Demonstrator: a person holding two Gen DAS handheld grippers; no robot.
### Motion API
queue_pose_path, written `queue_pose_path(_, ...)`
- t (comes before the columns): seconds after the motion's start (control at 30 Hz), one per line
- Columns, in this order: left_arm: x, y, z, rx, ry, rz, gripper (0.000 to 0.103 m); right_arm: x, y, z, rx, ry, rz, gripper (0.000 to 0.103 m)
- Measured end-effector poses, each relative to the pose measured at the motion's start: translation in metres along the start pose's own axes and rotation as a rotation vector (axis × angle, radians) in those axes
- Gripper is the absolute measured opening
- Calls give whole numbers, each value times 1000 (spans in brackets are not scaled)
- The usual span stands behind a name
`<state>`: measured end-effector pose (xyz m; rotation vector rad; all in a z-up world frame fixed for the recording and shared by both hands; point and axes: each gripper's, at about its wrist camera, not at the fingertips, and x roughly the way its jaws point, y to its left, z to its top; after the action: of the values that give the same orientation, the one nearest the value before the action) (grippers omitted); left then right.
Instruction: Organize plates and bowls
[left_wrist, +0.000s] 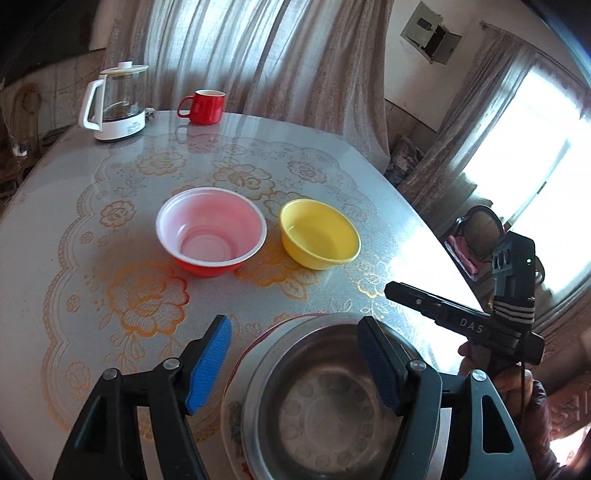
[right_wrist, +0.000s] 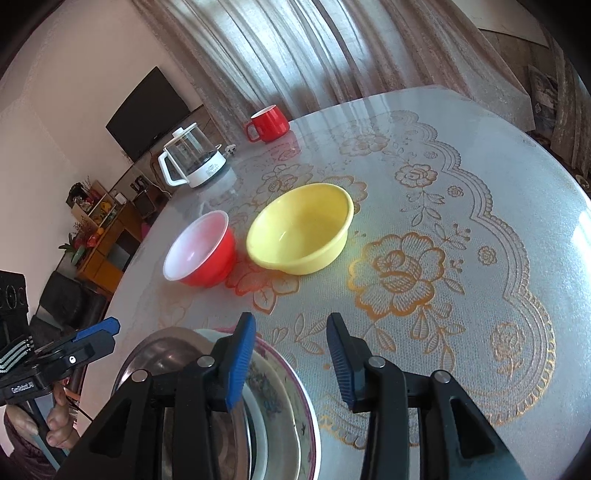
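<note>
A red bowl (left_wrist: 210, 236) with a white inside and a yellow bowl (left_wrist: 319, 232) stand side by side mid-table. Close to me lies a stack: a steel bowl (left_wrist: 325, 406) on a flowered plate (left_wrist: 236, 410). My left gripper (left_wrist: 295, 365) hangs open above the stack, one pad left of the steel rim, the other over its hollow, gripping nothing. The right wrist view shows the red bowl (right_wrist: 201, 251), the yellow bowl (right_wrist: 299, 229) and the flowered plate (right_wrist: 284, 406). My right gripper (right_wrist: 291, 362) is open beside the stack, with only tablecloth between its pads.
A glass kettle (left_wrist: 114, 107) and a red mug (left_wrist: 203, 107) stand at the far edge of the round table (left_wrist: 55, 221), before a curtain. The right gripper (left_wrist: 391, 286) shows at the table's right edge, held by a hand. A chair stands past that edge.
</note>
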<state>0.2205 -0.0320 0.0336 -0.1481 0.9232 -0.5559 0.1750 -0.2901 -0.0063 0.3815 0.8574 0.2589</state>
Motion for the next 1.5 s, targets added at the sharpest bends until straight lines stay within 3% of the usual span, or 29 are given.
queue_pose_path(0.13, 15, -5, 20, 7, 32, -74, 72, 7, -5, 11, -3, -9, -28, 40)
queue_pose_path(0.2, 25, -8, 32, 15, 52, -101, 77, 11, -8, 17, 2, -7, -27, 40)
queue_pose_path(0.27, 34, -11, 44, 18, 73, -128, 89, 15, -12, 24, 8, -2, -23, 40)
queue_pose_path(0.37, 48, -13, 63, 3, 100, -159, 92, 22, -16, 32, 15, 0, -29, 40)
queue_pose_path(0.83, 120, -6, 121, -33, 163, -152, 92, 45, -27, 49, 60, 8, 36, 40)
queue_pose_path(1.27, 174, -10, 130, 15, 233, -74, 93, 59, -34, 52, 78, 27, 53, 40)
queue_pose_path(1.5, 188, -22, 124, 65, 294, -124, 93, 63, -33, 53, 84, 36, 66, 40)
